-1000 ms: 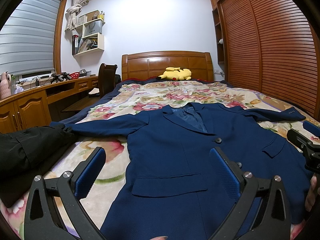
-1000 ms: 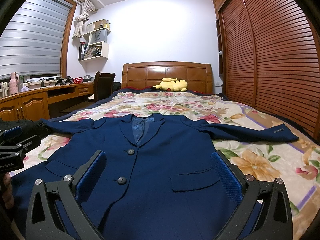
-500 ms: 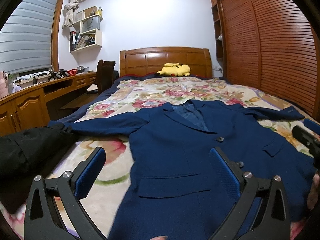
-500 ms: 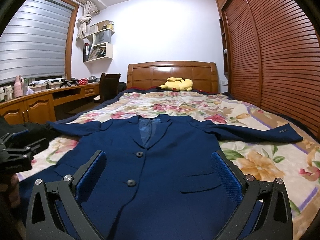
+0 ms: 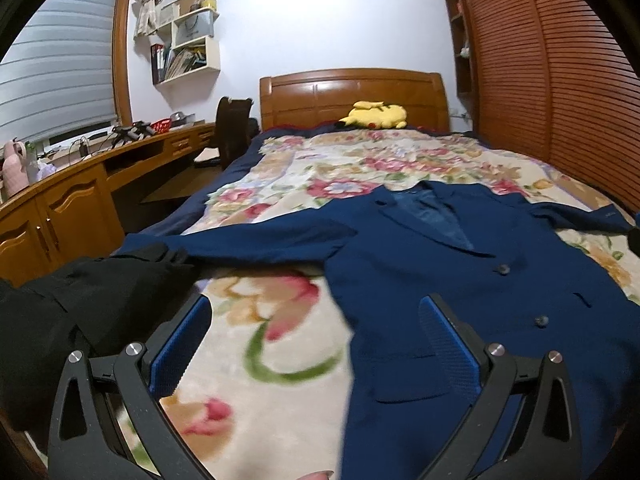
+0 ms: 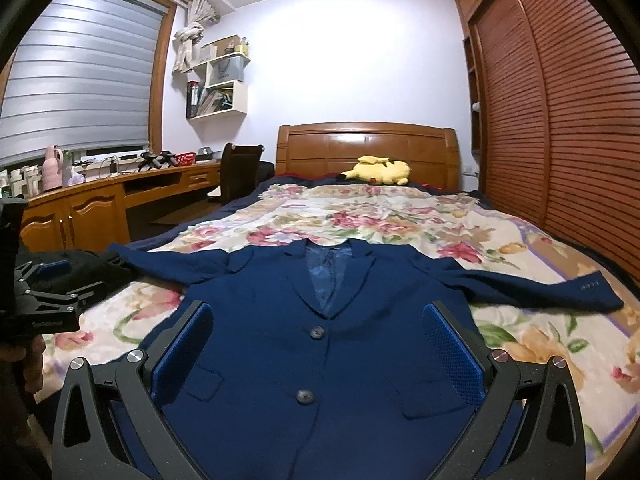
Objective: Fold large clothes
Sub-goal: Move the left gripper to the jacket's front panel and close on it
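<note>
A navy blue suit jacket (image 6: pixel 320 344) lies face up and buttoned on the floral bedspread (image 6: pixel 384 212), sleeves spread to both sides. In the left wrist view the jacket (image 5: pixel 460 280) fills the right half. My left gripper (image 5: pixel 316 340) is open and empty, above the bedspread by the jacket's left edge. It also shows at the left edge of the right wrist view (image 6: pixel 44 296). My right gripper (image 6: pixel 318 344) is open and empty, centred over the jacket's front, above its buttons.
A black garment (image 5: pixel 80 304) lies at the bed's left front corner, touching the jacket's left sleeve. A yellow plush toy (image 6: pixel 376 170) lies by the wooden headboard (image 6: pixel 368 144). A wooden desk (image 6: pixel 100 200) and chair (image 6: pixel 240 168) stand left. A slatted wardrobe (image 6: pixel 560 120) lines the right.
My left gripper has swung left, off the jacket's lower front to the bedspread beside it. My right gripper has shifted left and forward to centre over the buttons. Both stay open.
</note>
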Demonstrator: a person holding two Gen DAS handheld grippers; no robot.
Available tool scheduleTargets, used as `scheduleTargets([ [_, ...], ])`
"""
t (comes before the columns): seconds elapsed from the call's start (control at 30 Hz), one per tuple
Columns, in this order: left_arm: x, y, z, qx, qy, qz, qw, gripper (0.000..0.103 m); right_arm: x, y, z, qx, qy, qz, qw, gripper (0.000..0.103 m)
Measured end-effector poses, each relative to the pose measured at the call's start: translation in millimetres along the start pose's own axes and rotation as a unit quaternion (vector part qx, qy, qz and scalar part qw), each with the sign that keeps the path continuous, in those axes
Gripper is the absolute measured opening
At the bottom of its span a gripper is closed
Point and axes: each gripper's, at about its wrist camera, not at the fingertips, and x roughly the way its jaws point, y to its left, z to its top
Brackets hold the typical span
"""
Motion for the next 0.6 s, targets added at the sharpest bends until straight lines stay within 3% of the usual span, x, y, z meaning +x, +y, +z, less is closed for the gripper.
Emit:
scheduleTargets([
  [0.13, 20, 18, 4, 0.000, 0.014, 0.014, 0.9998, 0.103, 16, 2, 5, 0.000, 0.005, 0.012, 1.000, 0.103],
  [0.6, 90, 49, 17, -0.032, 0.084, -0.011, 0.9959, 0.103, 92, 12, 14, -0.011, 0.060, 0.055, 0.997, 0.103],
])
